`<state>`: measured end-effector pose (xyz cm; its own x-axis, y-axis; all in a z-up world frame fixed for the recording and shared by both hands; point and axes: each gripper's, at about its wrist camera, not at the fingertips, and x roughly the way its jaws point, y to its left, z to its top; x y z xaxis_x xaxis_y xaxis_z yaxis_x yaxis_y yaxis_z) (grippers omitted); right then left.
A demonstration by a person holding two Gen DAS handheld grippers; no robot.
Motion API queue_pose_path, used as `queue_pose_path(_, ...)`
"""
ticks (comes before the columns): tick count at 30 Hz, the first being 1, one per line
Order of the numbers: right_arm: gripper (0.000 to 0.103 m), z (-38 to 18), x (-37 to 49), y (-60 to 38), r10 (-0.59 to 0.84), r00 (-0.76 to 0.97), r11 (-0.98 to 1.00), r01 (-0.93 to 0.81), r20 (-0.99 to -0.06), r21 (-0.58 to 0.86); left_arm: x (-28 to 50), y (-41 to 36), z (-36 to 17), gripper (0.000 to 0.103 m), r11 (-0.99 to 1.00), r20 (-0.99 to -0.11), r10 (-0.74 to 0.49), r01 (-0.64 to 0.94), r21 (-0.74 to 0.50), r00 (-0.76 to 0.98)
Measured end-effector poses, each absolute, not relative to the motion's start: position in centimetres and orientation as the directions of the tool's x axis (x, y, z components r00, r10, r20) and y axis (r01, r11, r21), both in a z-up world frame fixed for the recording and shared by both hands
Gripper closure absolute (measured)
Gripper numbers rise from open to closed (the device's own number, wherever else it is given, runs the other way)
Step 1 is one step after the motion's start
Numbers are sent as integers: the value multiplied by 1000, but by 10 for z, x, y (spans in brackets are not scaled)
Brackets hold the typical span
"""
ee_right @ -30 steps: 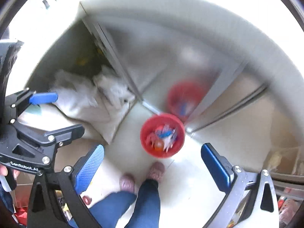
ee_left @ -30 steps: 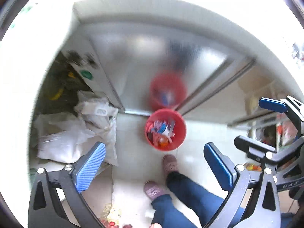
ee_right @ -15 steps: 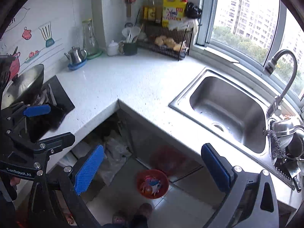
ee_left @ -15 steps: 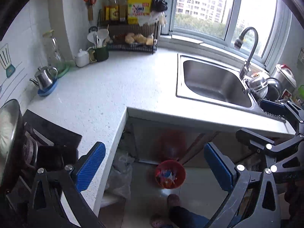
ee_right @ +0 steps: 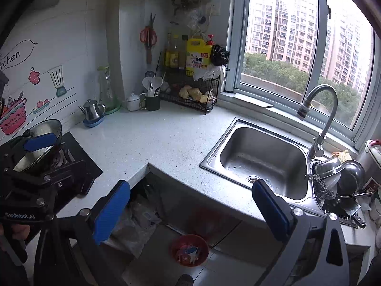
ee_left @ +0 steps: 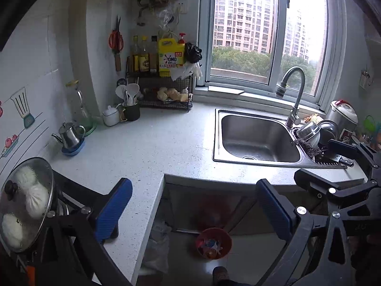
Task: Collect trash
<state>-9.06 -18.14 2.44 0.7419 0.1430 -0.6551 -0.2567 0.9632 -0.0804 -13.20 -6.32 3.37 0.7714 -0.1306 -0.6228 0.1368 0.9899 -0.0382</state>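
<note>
Left gripper (ee_left: 194,211) and right gripper (ee_right: 190,211), fingers apart and empty, above the round red plastic trash bin (ee_left: 213,243) on the floor

Steel sink (ee_left: 258,139) set in the speckled white countertop (ee_left: 152,147), below the window (ee_left: 264,28). Curved faucet (ee_left: 294,90) behind the sink; stacked steel bowls (ee_left: 316,132) to its right. Wire rack (ee_left: 164,88) with yellow detergent jug (ee_left: 171,57) far left of the sink; steel teapot (ee_left: 69,135) farther left.
</note>
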Motion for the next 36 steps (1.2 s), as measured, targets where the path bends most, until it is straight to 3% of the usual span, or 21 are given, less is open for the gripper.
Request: queue_pose_path(36, 1, 24, -117, -177, 141, 741, 972, -230, -656, -51, -161, -52, 33, 1, 981, -633, -190, 177, -84, 750)
